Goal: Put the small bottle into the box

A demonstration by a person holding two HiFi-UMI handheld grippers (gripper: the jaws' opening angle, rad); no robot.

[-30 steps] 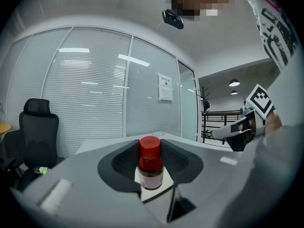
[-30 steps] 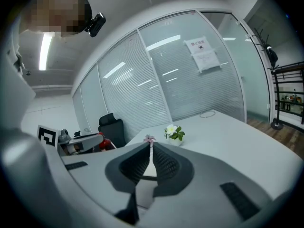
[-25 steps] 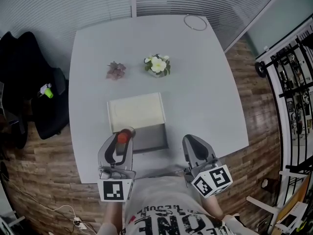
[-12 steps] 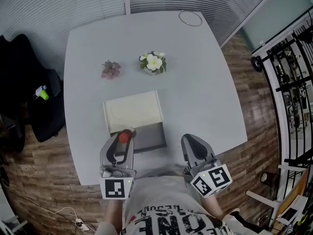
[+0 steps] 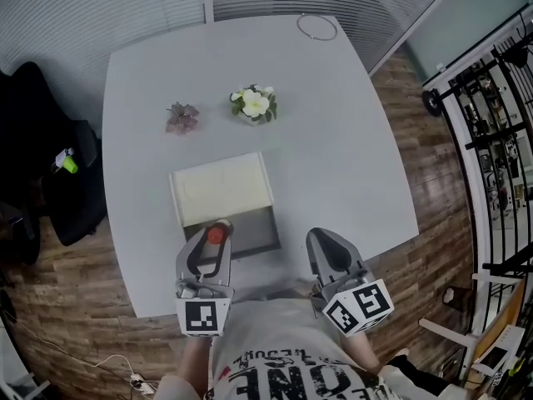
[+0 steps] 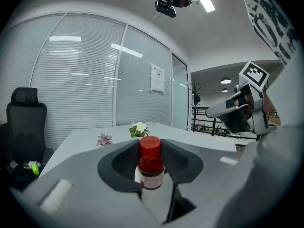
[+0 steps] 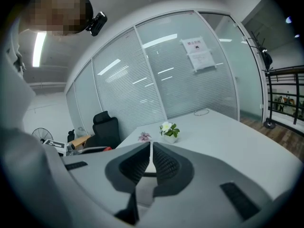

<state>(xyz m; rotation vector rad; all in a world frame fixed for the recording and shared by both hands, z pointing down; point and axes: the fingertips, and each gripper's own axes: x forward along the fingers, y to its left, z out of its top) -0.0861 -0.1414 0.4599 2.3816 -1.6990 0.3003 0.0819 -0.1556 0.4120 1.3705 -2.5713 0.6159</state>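
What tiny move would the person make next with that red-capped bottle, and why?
Probably lower the left gripper and then open it: its jaws clamp the small bottle, which seems to hang over the near part of the open box, not yet resting inside.

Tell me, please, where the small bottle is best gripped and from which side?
Grip the small bottle at its upper body, by the red cap, coming from the side as the left gripper does now: it stands upright, and its round, straight sides suit the ribbed pads.
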